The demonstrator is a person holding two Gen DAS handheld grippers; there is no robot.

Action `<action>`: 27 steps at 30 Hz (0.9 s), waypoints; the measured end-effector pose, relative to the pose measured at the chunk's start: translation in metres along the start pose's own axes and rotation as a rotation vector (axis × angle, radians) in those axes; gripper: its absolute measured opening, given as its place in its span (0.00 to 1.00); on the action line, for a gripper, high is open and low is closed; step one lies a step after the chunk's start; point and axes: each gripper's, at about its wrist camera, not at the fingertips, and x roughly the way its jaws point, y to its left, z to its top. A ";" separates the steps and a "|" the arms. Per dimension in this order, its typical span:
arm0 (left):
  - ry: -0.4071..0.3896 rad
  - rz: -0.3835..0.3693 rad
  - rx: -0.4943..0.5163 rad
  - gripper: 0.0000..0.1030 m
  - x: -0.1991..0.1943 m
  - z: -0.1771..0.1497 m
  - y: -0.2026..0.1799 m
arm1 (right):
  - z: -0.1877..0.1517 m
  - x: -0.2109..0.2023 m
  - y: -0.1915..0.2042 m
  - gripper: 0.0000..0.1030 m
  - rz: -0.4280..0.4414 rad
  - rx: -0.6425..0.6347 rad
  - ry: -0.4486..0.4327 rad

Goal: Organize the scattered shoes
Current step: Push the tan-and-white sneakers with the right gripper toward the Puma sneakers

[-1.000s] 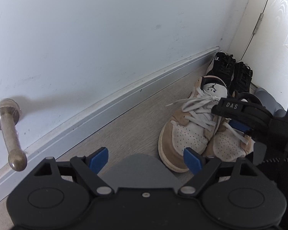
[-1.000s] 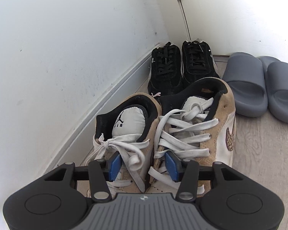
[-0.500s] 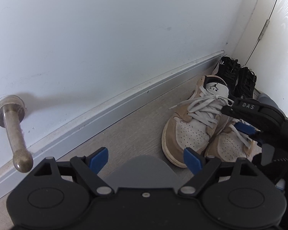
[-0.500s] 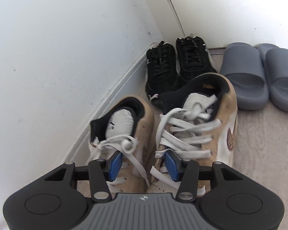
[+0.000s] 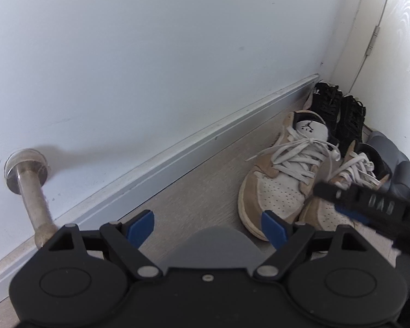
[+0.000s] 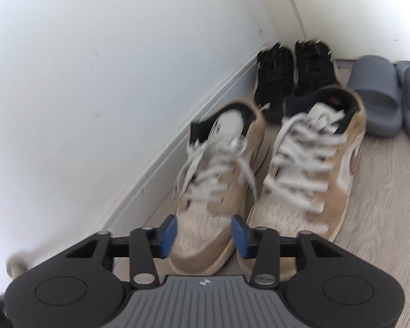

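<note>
Left gripper (image 5: 207, 225) in my hand hangs with its blue pads spread wide and nothing between them, over a bare stretch of wood floor (image 5: 205, 175). To its left a metal doorstop (image 5: 31, 194) juts from the white wall (image 5: 150, 54), and the grey skirting board (image 5: 177, 158) runs along the floor's wall edge toward the far corner. Between that skirting and the tan sneakers there is an open strip of floor.

My right gripper (image 6: 203, 232) is also parted, though less widely, and grips nothing; its pads sit just above the toe of the left tan sneaker (image 6: 218, 175). In the left wrist view its dark finger (image 5: 360, 199) crosses in front of the right tan sneaker (image 5: 350, 172). The view from the right wrist is blurred.

The two tan sneakers stand side by side, toes toward me, the left one near the skirting. Beyond their heels the black sneakers (image 6: 292, 79) sit as a pair in the corner, where the wall meets the white door (image 5: 396, 68). Right of them, the grey slides (image 6: 380, 101) lie together along the door edge. Floor to the right of the tan pair is open.
</note>
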 end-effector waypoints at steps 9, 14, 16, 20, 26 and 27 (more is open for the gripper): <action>-0.010 0.008 0.002 0.81 -0.001 -0.002 -0.001 | -0.008 0.033 0.016 0.19 0.027 0.000 0.078; -0.001 -0.023 -0.016 0.81 -0.002 -0.003 0.004 | -0.002 0.042 0.022 0.19 0.018 0.003 0.061; 0.001 -0.018 -0.003 0.81 -0.003 -0.006 0.002 | 0.002 0.044 0.023 0.21 0.007 0.017 0.054; 0.008 -0.049 0.002 0.81 -0.004 -0.007 -0.003 | 0.009 0.026 0.024 0.23 -0.018 -0.042 0.018; 0.019 -0.081 0.014 0.81 -0.002 -0.015 -0.009 | 0.038 -0.043 -0.021 0.72 -0.162 0.009 -0.281; 0.021 -0.084 0.016 0.81 -0.002 -0.016 -0.010 | 0.045 -0.044 -0.030 0.79 -0.215 0.012 -0.288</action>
